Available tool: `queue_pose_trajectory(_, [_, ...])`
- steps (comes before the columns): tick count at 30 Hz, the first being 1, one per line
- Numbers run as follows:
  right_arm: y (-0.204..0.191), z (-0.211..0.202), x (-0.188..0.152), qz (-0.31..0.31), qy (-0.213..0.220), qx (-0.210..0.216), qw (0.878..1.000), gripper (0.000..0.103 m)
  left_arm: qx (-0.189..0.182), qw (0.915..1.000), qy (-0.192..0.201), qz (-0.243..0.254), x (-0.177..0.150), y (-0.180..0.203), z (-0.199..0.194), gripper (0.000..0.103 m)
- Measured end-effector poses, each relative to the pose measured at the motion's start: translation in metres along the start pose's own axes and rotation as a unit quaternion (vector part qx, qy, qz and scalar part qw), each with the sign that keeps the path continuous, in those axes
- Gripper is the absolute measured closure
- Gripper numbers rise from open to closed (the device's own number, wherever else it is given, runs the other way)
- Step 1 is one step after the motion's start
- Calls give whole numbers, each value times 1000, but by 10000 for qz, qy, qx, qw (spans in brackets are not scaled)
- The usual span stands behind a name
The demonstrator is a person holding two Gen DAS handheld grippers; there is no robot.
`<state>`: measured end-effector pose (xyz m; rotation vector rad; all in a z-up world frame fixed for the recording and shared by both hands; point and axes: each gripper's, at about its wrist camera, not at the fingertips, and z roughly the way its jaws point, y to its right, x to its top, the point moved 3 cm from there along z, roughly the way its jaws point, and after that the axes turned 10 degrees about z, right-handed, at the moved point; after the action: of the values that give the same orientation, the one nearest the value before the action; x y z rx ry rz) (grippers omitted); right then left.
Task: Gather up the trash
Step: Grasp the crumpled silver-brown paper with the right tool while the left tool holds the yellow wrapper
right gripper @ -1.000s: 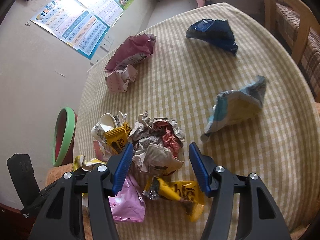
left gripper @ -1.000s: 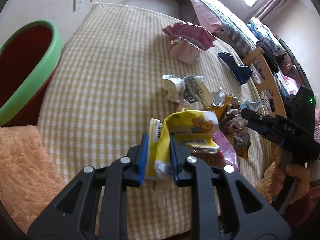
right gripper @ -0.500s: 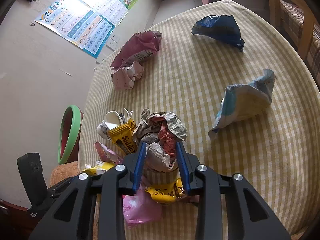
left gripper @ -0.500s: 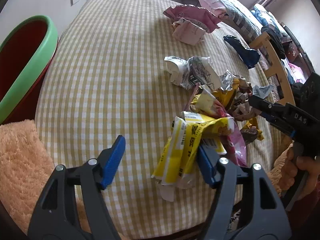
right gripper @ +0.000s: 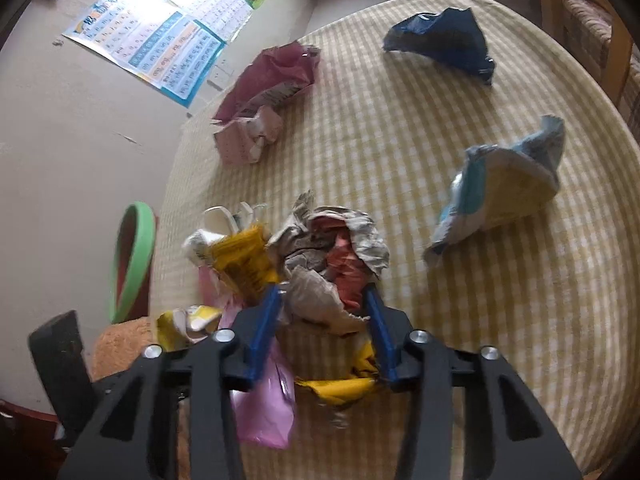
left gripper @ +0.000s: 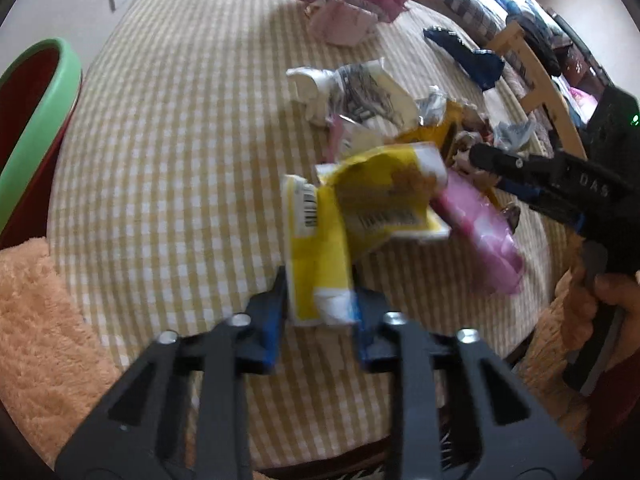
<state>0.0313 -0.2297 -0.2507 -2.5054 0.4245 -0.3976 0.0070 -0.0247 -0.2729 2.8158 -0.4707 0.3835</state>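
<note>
Wrappers crowd the checked tablecloth (right gripper: 400, 152): left gripper (left gripper: 320, 312), jaws just closing, pinches a yellow wrapper (left gripper: 320, 248); right gripper (right gripper: 324, 316), reopening slightly, straddles crumpled paper (right gripper: 320, 276) beside a pink bag (right gripper: 264, 404)

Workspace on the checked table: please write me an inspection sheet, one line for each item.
Surface: table with yellow checked cloth, wrappers scattered on it.
Job's things: yellow wrapper in left tongs, which just closed on it; crumpled paper wad between the pads of right tongs, which just opened slightly; green-rimmed bin beside table.
Clutter: blue wrapper, maroon bag, light blue packet, pink bag.
Cables: nothing seen.
Surroundings: wall chart, wooden chair, orange fluffy cloth.
</note>
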Motion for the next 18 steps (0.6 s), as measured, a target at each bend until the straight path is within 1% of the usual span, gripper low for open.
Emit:
queue_pose_trajectory(2, [-4,-7,0,-50,127,41,9999,70,41,9999,165,-11,1,0,-6,81])
queue_pose_trajectory(5, [-15,-28,3,-125,440,105,9989,71,119,9982,557,-173,5,-5,-26,81])
queue_pose_trajectory(8, [-29,-46,6,-266,711,167,9970,72,154,9949,942,-337,9,-10,-47,81])
queue_pose_trajectory(10, [-42,-59,8,-416,892,214,9949,72,319,9917,1199,-348,14,-12,-64,81])
queue_pose_trajectory(13, [-62,-73,9,-654,1093,279,9915,71,565,9875,1435,-328,22,-16,-83,81])
queue_pose_trajectory(18, [-94,-86,9,-996,1257,405,9862,71,940,9784,1799,-388,36,-26,-112,81])
